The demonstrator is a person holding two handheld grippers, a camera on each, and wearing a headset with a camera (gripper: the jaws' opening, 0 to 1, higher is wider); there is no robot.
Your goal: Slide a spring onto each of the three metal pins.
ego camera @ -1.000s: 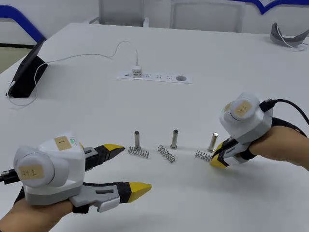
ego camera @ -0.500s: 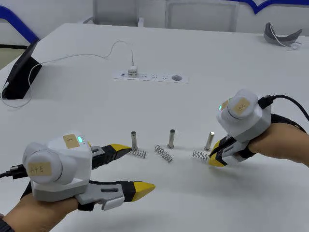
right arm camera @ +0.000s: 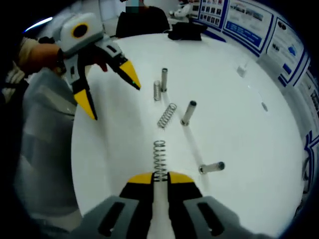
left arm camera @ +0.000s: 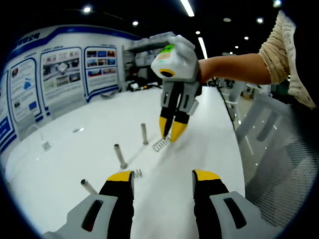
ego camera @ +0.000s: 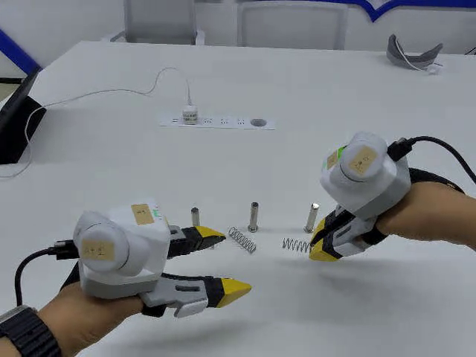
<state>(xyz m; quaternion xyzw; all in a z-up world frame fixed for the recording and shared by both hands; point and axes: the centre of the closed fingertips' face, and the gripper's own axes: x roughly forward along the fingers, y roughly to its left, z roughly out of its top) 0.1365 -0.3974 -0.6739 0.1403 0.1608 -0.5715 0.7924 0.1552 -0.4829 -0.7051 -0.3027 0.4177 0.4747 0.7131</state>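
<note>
White worktop (ego camera: 357,111) spreads out wide, with a power strip (ego camera: 216,120) on the far side.

I start with my right hand-held gripper (ego camera: 321,251). Its jaws are pinched tight on the right end of the right spring (ego camera: 296,244). It was holding that end a second ago too, and it has not let go. The spring lies low, just beside the right pin (ego camera: 312,218), but it is not on it yet. I think the next job is to lift the spring and turn it so its open end sits over the top of the pin.

My left hand-held gripper (ego camera: 227,260) has its jaws wide apart and holds nothing. This one has changed. It has come forward, and its far tip now sits right by the left pin (ego camera: 195,216) and the left spring (right arm camera: 157,90). Before, it was farther back from them. I think it is getting ready to pick that spring up.

Between the two grippers stands the middle pin (ego camera: 253,216). The middle spring (ego camera: 241,239) lies near it, untouched. All three pins are bare, so no spring is on yet.
</note>
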